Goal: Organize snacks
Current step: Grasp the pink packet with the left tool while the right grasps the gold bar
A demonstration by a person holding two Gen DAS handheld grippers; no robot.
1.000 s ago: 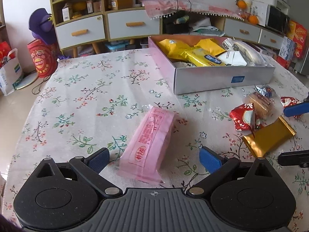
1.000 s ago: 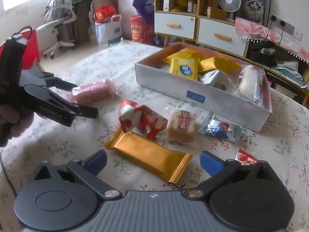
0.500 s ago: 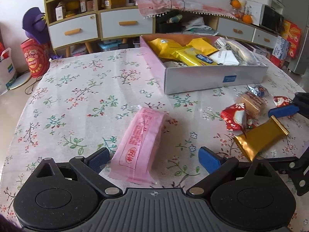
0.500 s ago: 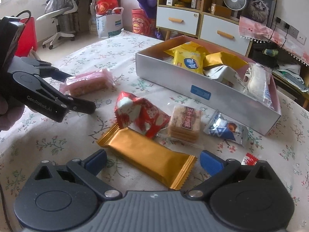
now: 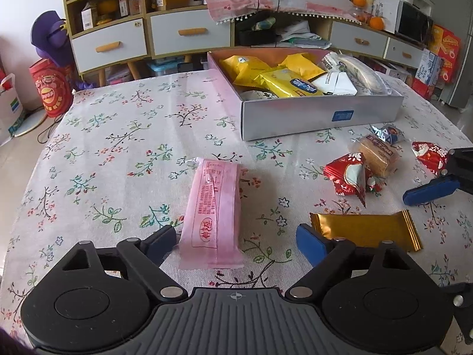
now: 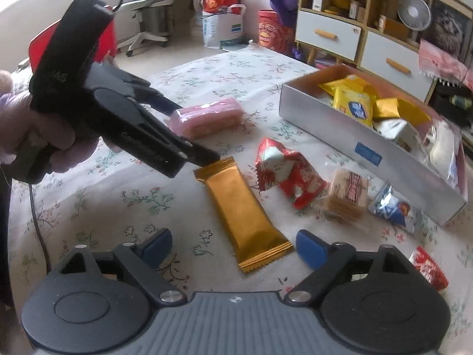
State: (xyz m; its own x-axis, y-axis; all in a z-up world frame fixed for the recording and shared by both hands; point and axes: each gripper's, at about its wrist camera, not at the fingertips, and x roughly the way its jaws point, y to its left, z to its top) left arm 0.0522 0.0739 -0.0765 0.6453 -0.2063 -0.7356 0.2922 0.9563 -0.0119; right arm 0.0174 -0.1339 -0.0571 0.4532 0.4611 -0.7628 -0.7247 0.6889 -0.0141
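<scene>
A pink snack packet (image 5: 212, 207) lies on the floral tablecloth between the fingers of my left gripper (image 5: 236, 244). Its jaws are closing; the left pad is at the packet's edge and the right pad stands well clear. A gold wrapped bar (image 6: 245, 207) lies lengthwise between the fingers of my right gripper (image 6: 233, 245). Those jaws are closing too, and neither pad touches the bar. The silver box (image 5: 310, 115), at the back right, holds several yellow and white packets.
Loose near the box lie a crumpled red packet (image 6: 283, 171), a clear biscuit pack (image 6: 346, 195), a blue-silver packet (image 6: 393, 207) and a small red packet (image 6: 428, 269). A hand (image 6: 35, 136) holds the left gripper. Drawers and shelves stand beyond the table.
Both pairs of jaws have narrowed a little. The right gripper has rolled and shifted, so the gold bar now lies lengthwise between its fingers. The left gripper has barely moved.
</scene>
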